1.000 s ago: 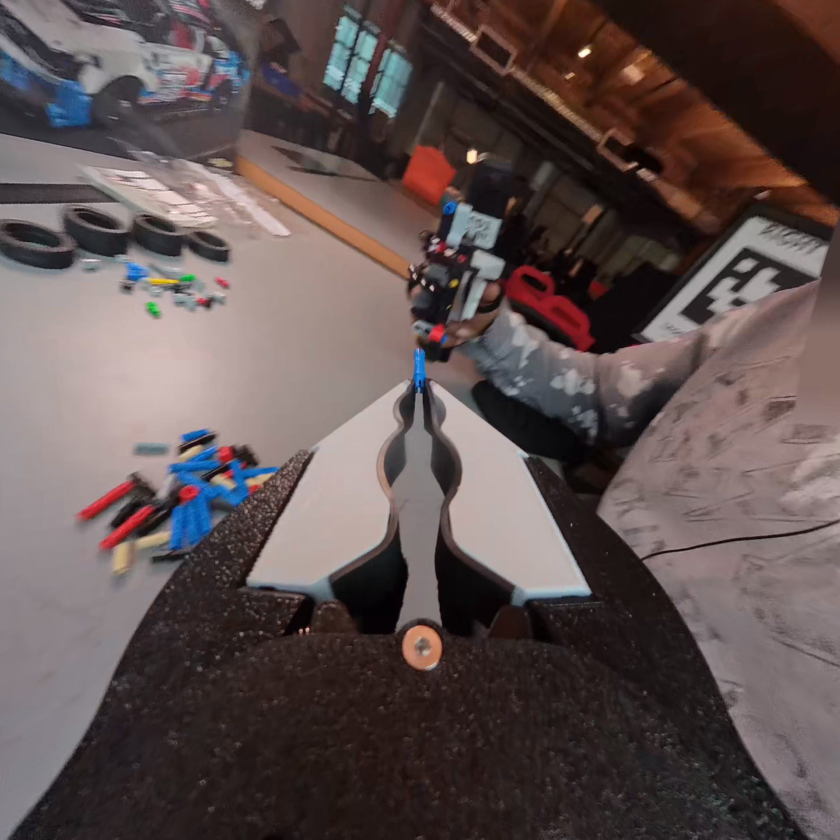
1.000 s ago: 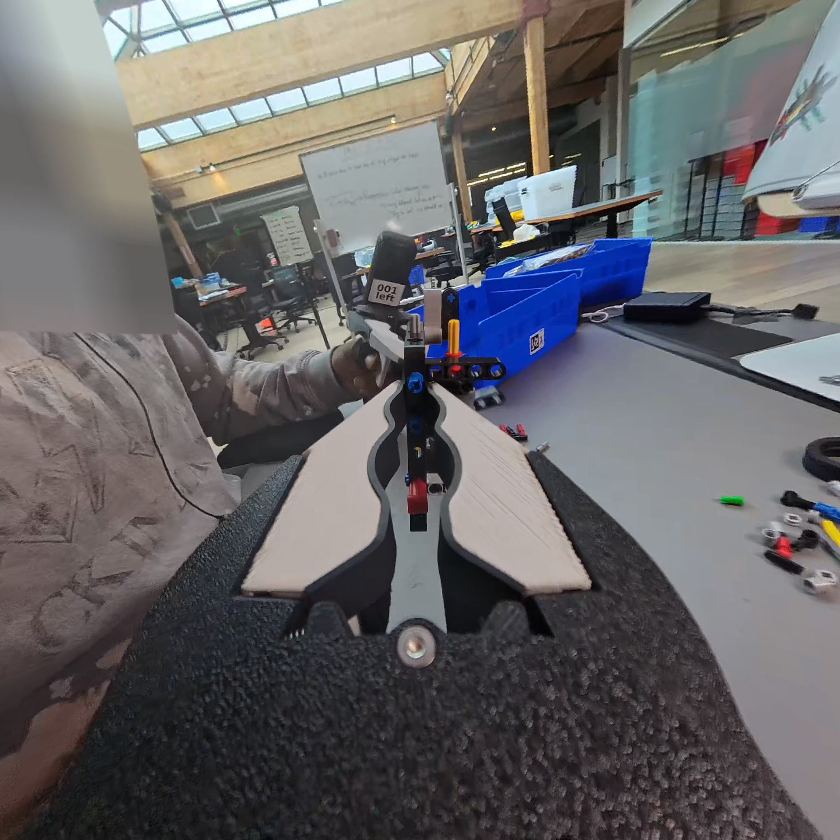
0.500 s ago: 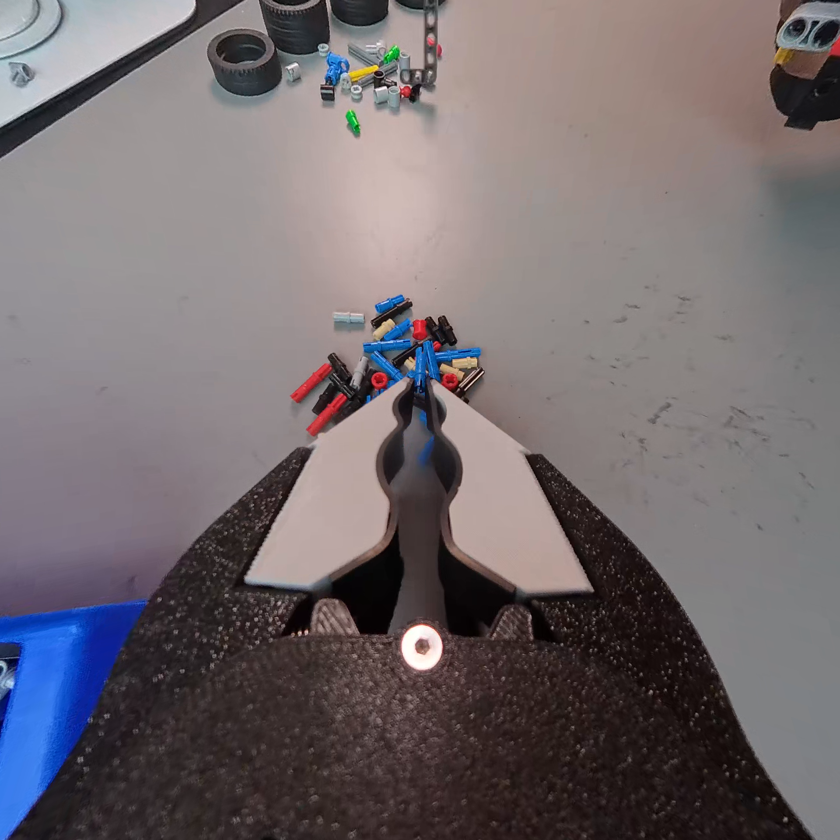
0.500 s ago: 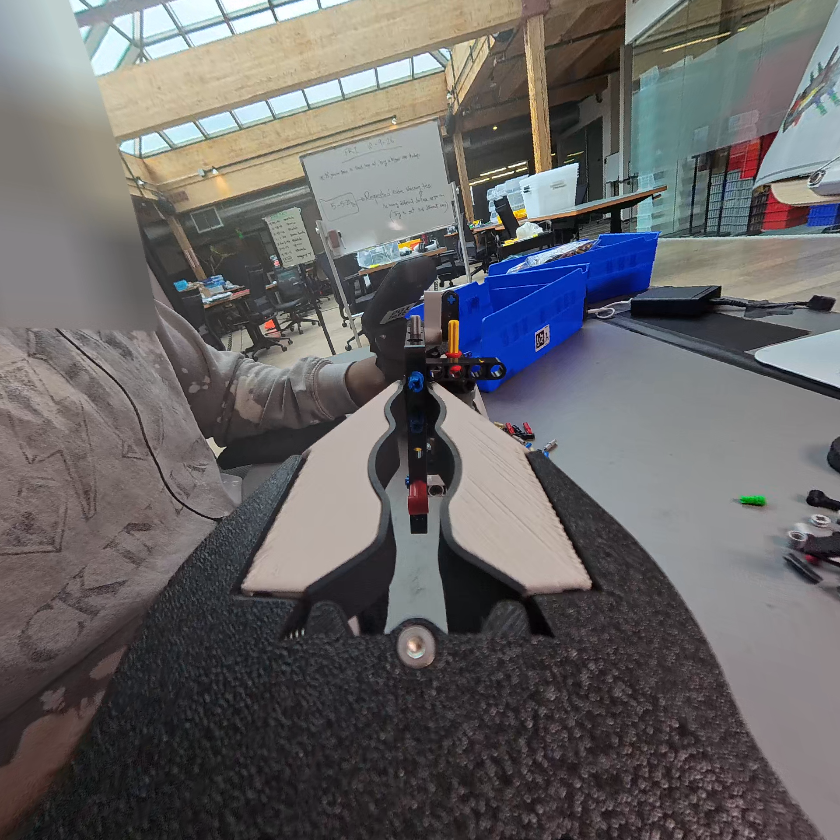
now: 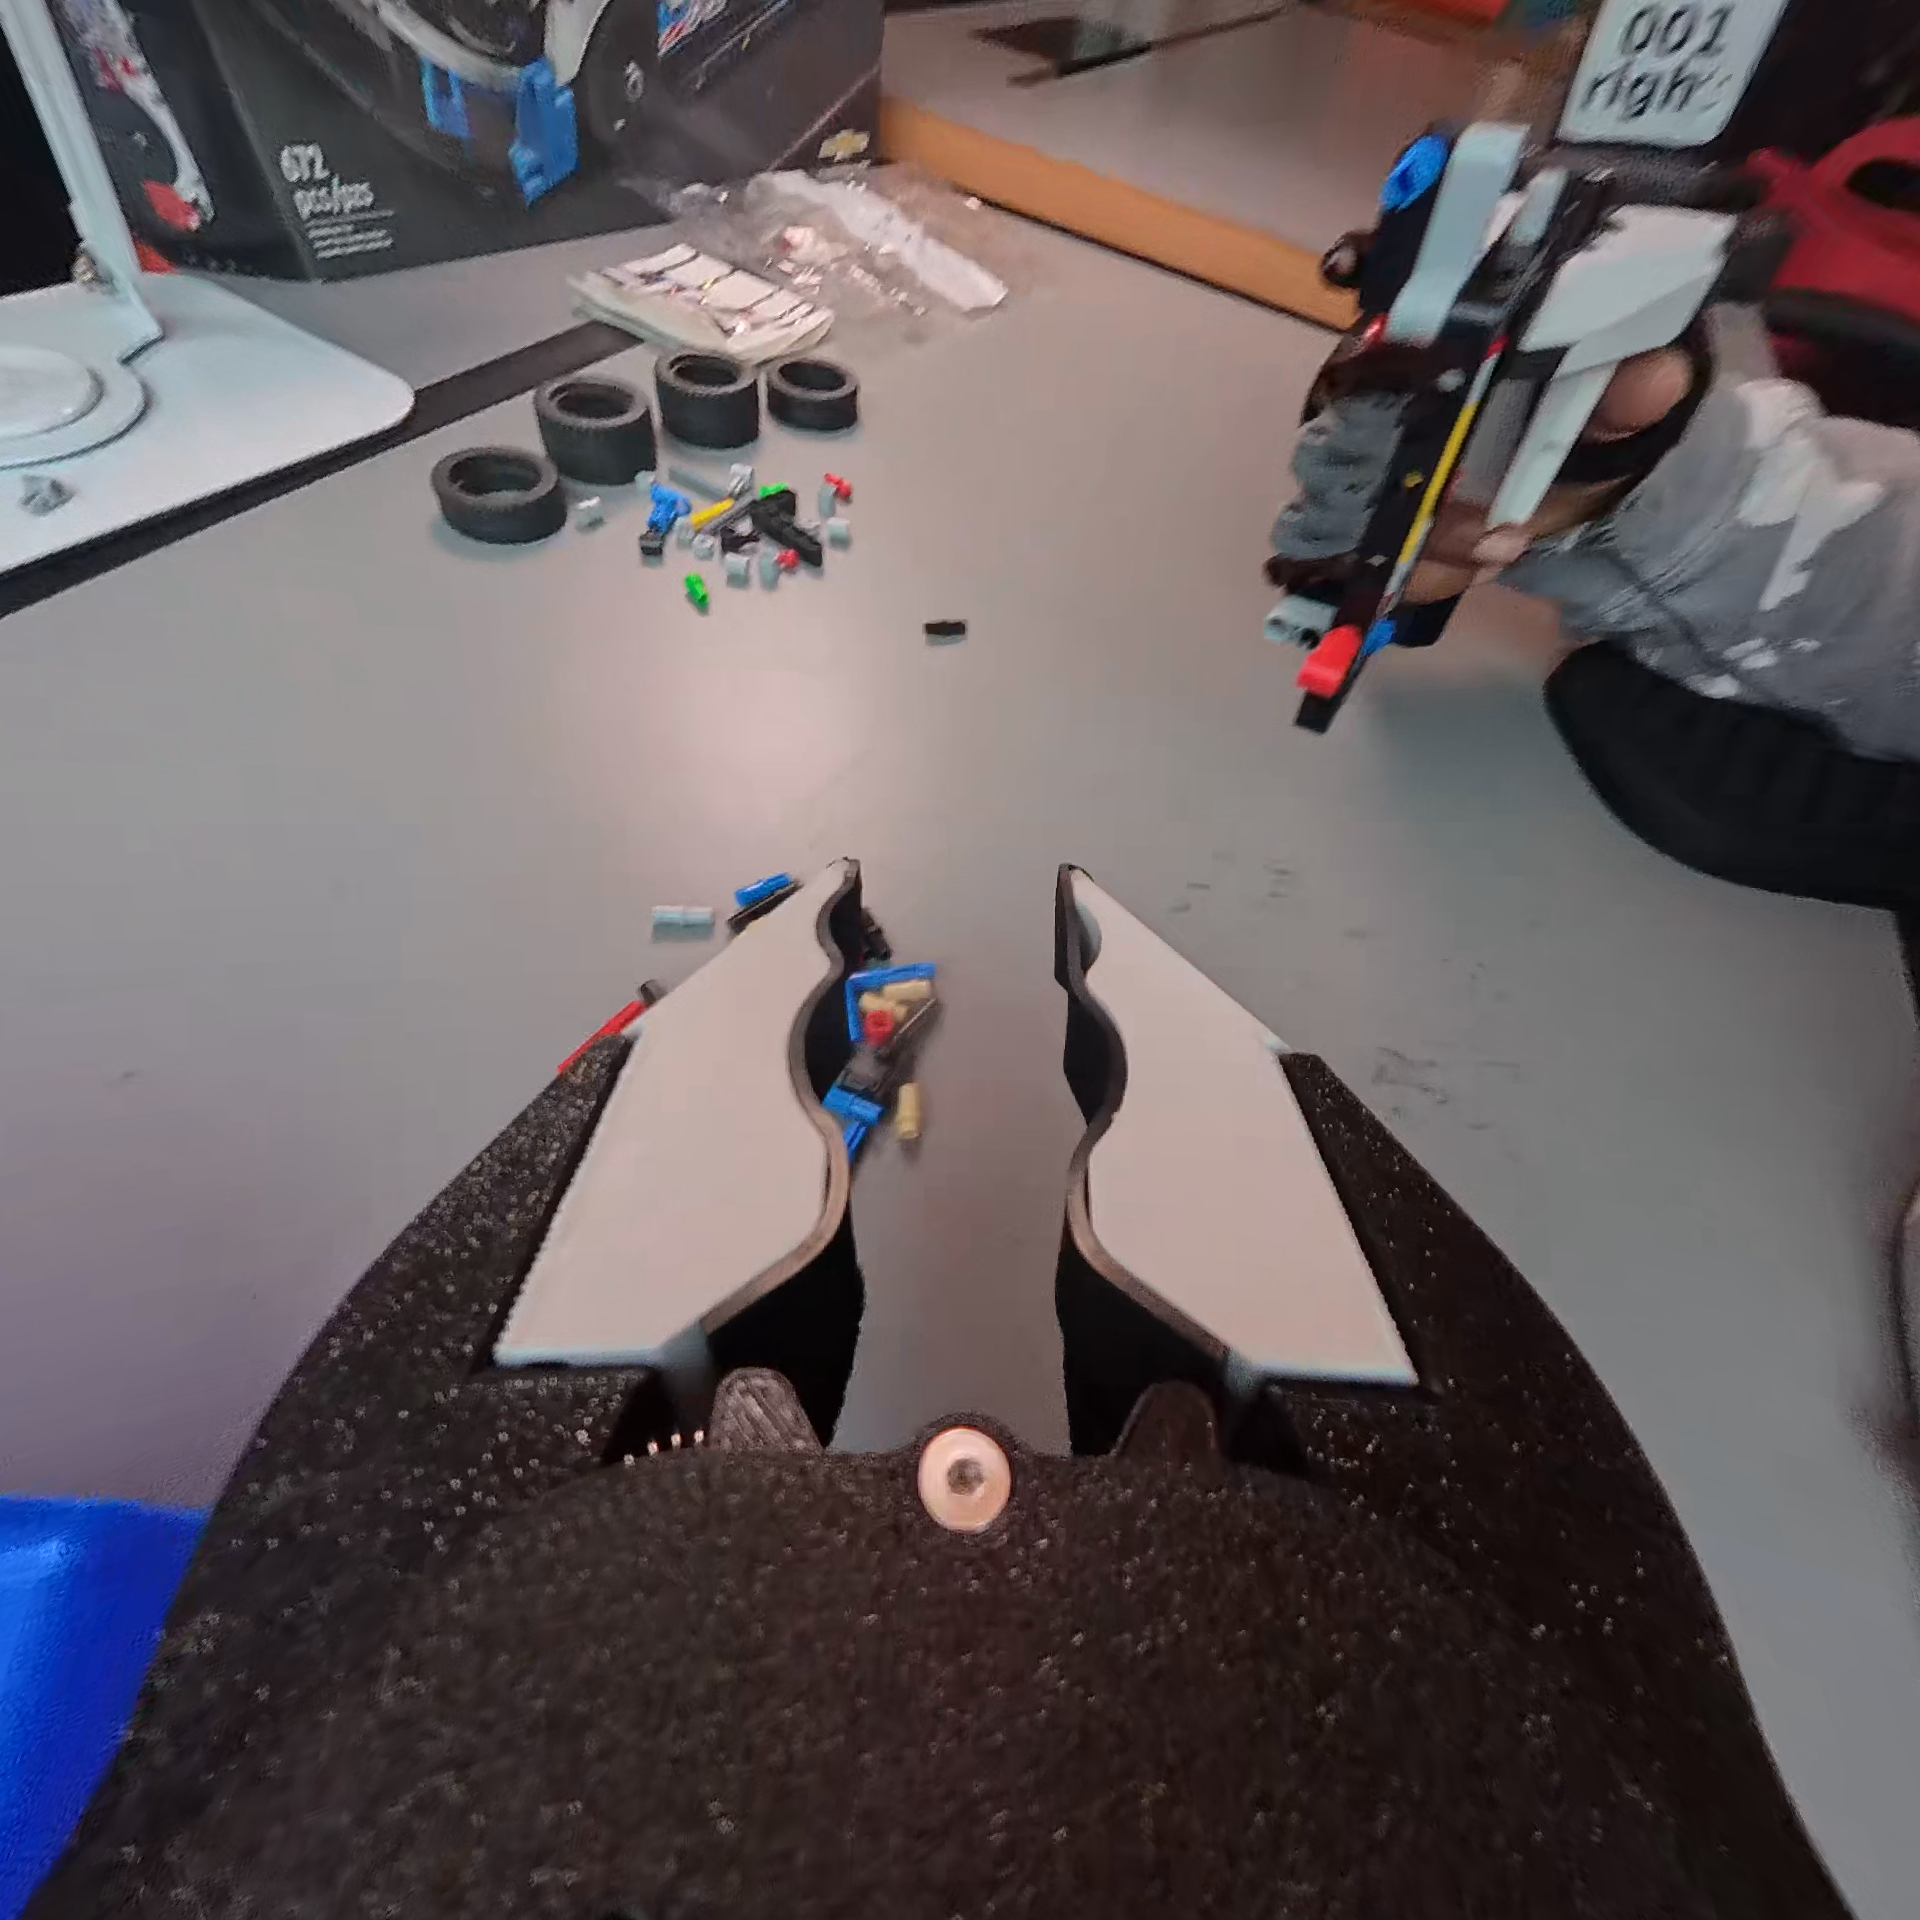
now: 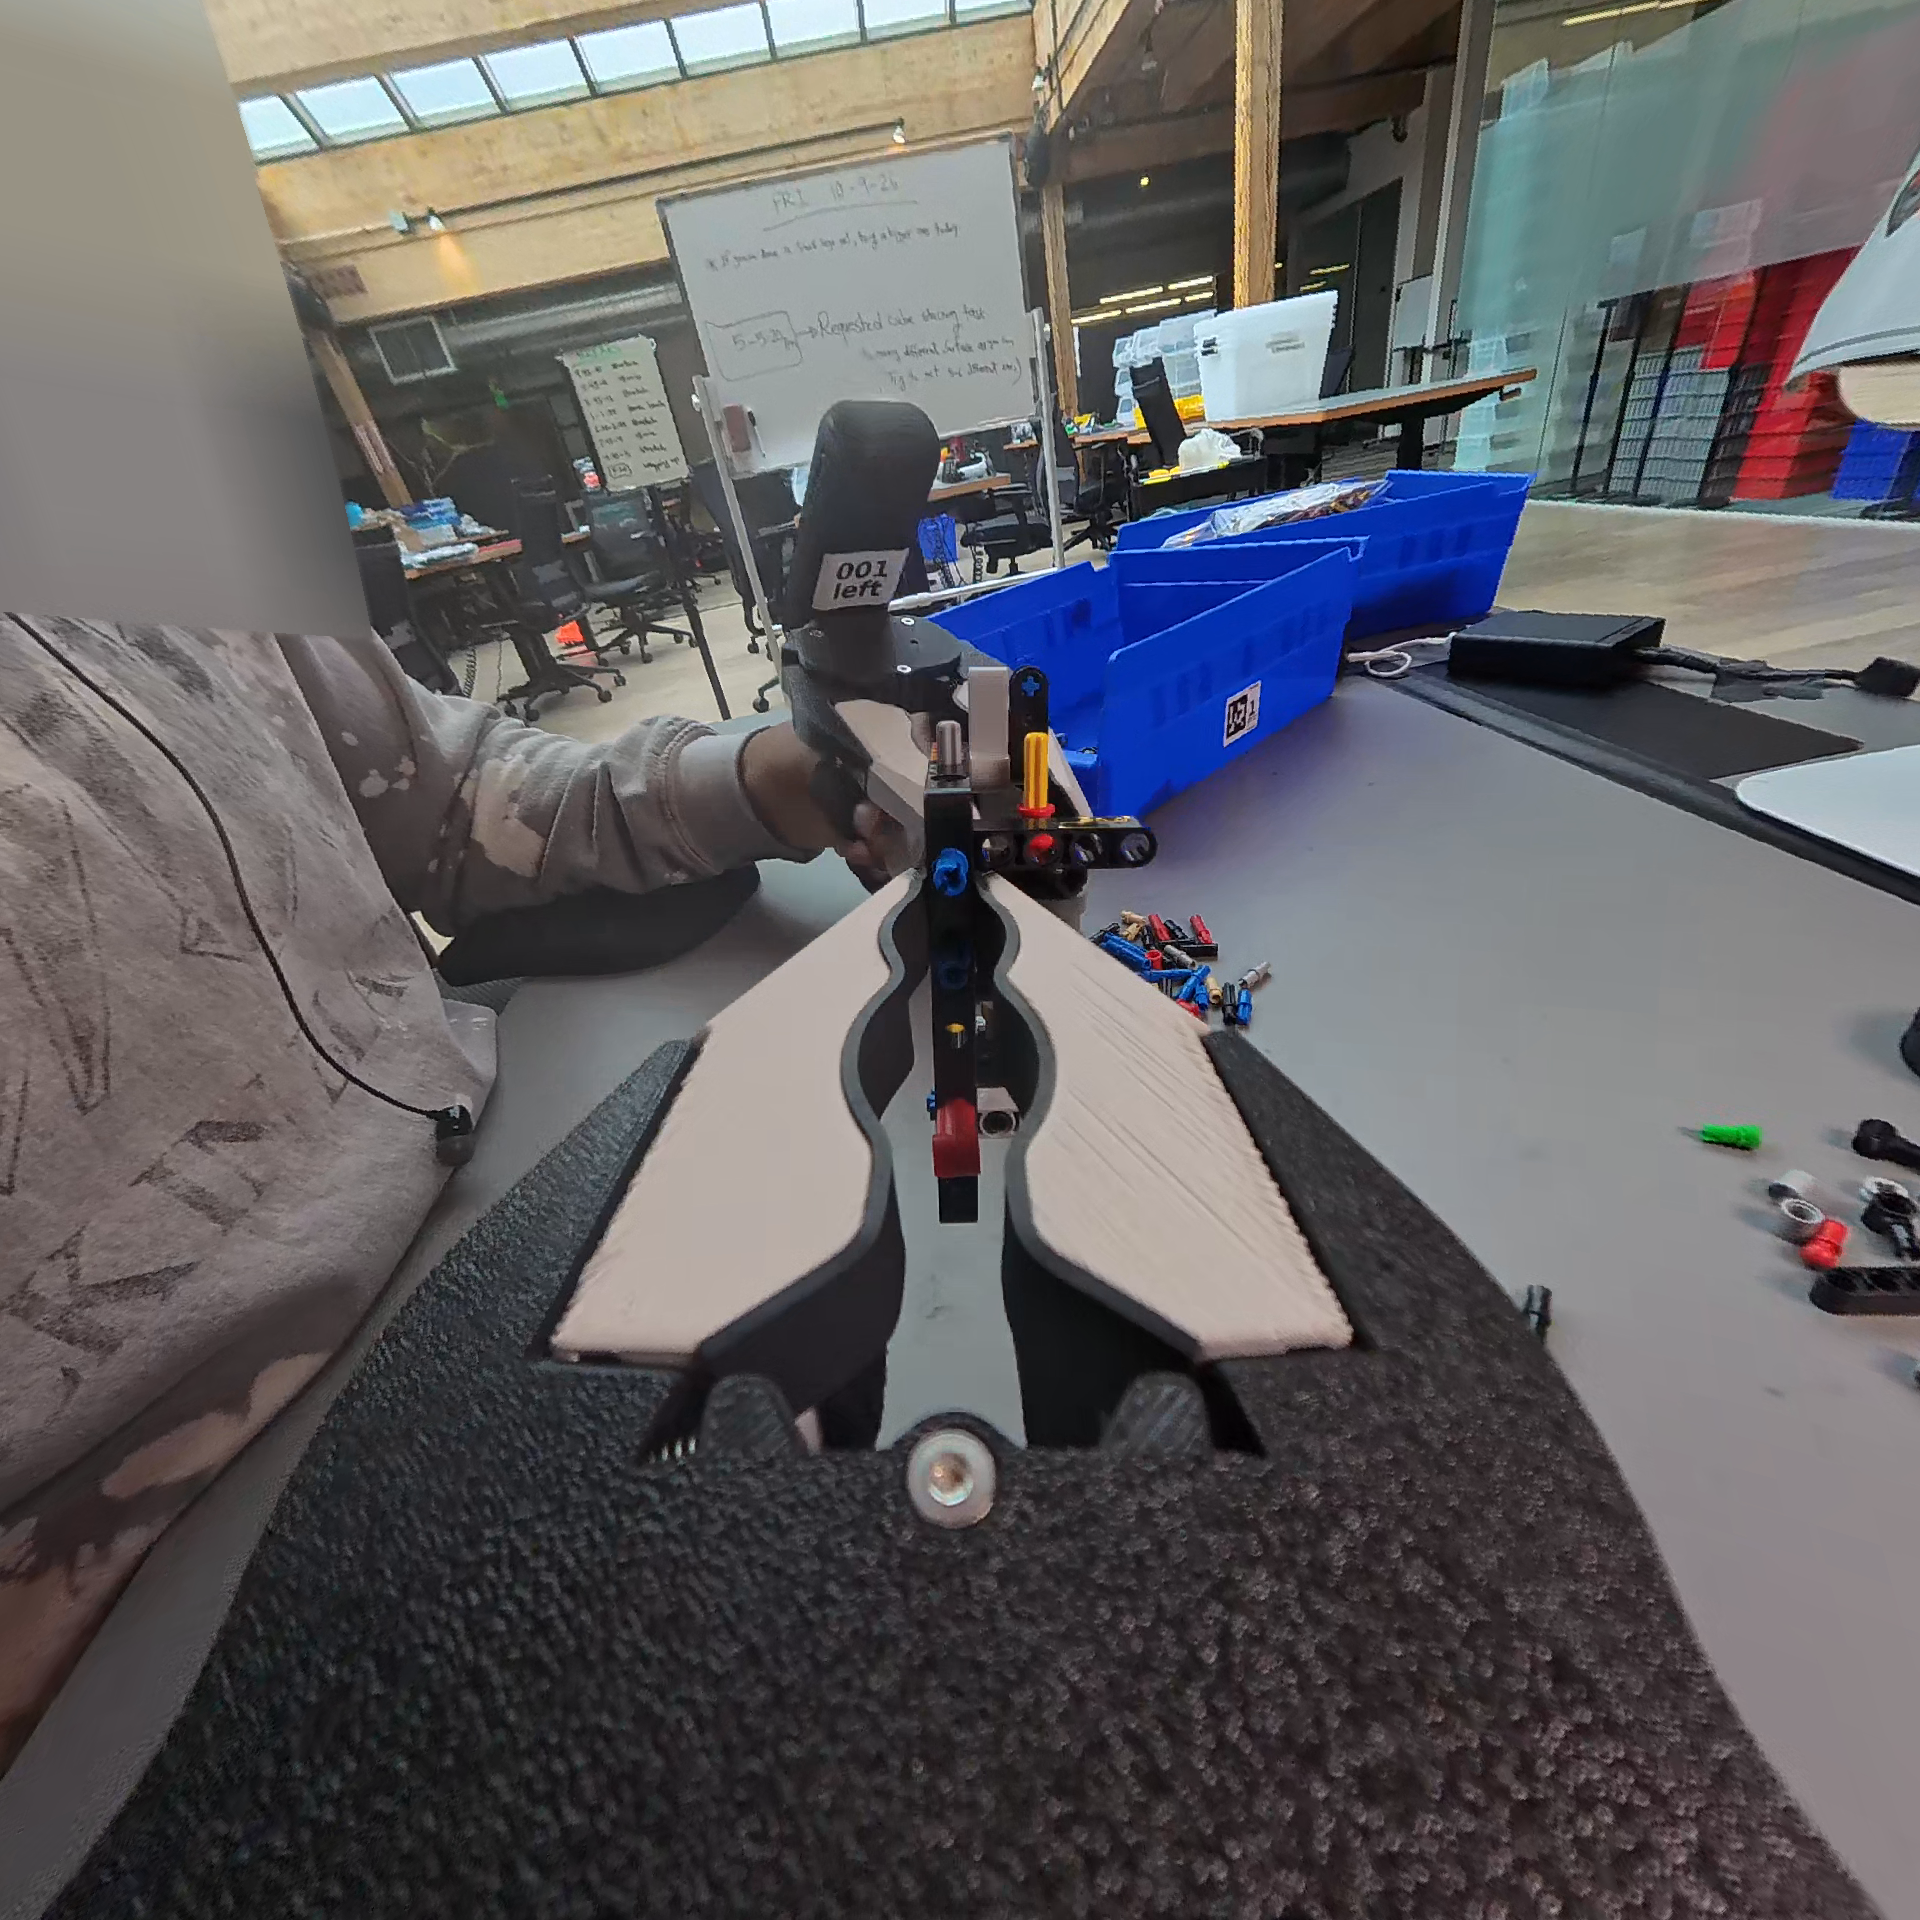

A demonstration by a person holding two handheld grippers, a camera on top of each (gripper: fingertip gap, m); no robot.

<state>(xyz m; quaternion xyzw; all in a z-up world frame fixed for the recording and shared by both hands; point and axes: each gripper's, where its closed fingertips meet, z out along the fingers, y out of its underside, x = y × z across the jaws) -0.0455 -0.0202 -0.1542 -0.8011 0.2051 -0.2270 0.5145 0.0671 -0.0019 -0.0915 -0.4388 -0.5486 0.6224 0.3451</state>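
Observation:
My left gripper (image 5: 956,873) is open and empty, low over the grey table (image 5: 416,790). Between and under its fingers lies a small pile of blue, red, tan and black toy pins (image 5: 883,1023); the left finger covers part of it. My right gripper (image 6: 951,883) is shut on a long black toy-brick assembly (image 6: 956,1049) with red, blue and yellow parts, held in the air. That gripper (image 5: 1496,395) and the assembly (image 5: 1340,644) also show at the upper right of the left wrist view. The pin pile (image 6: 1174,961) lies just right of the right gripper's fingers.
Several black tyres (image 5: 592,431) and a cluster of small parts (image 5: 748,520) lie farther off, with a lone black piece (image 5: 943,629) nearer. A dark box (image 5: 416,135), plastic bags (image 5: 831,239) and a white base (image 5: 156,384) stand behind. Blue bins (image 6: 1226,644) stand at the table's far side.
My left gripper came down from beside the assembly to the pin pile and has opened; the blue pin it held is gone from its fingers. The right gripper still holds the assembly.

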